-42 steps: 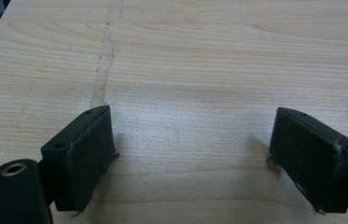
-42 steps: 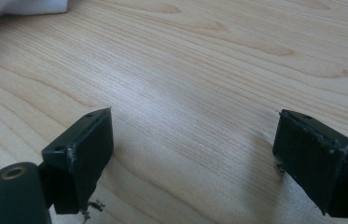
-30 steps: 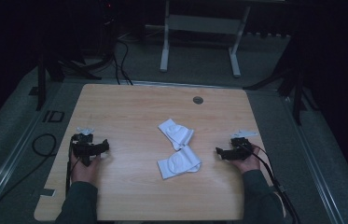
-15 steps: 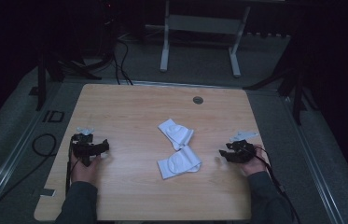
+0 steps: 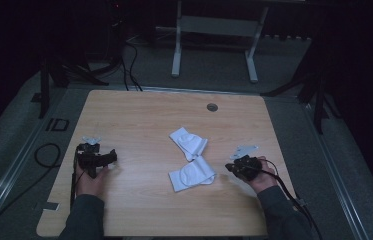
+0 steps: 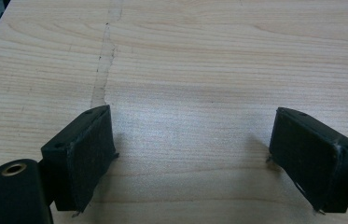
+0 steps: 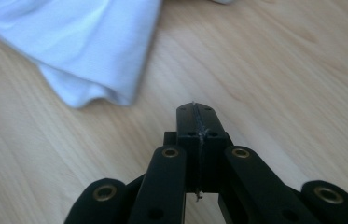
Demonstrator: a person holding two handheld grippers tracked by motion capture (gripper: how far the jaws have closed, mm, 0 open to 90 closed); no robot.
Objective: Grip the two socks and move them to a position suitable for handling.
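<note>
The right tongs (image 7: 195, 109) are sitting with their jaws pressed flat together and nothing between them; they have just been closing, empty, short of the cloth. Just ahead of their tips and a little to one side, the nearer white sock (image 7: 83, 51) is lying rumpled on the bench (image 7: 279, 74), its folded edge close to the tips but not touching them. In the high view the right tongs (image 5: 238, 167) are pointing inward across the bench toward that sock (image 5: 192, 174), the hand behind them resting low, the cable trailing back along the sleeve. The step in hand looks like the approach to the first pick-up: the next move is calling for the jaws to part again and slide forward onto the sock's near edge before pinching. Well apart on the other side, the left tongs (image 6: 195, 154) are standing wide over bare wood, holding nothing, level and pointing inward (image 5: 99, 157). Beyond the nearer sock, and farther from both tongs, the second white sock (image 5: 188, 141) is lying flat, its corner touching the first one.
</note>
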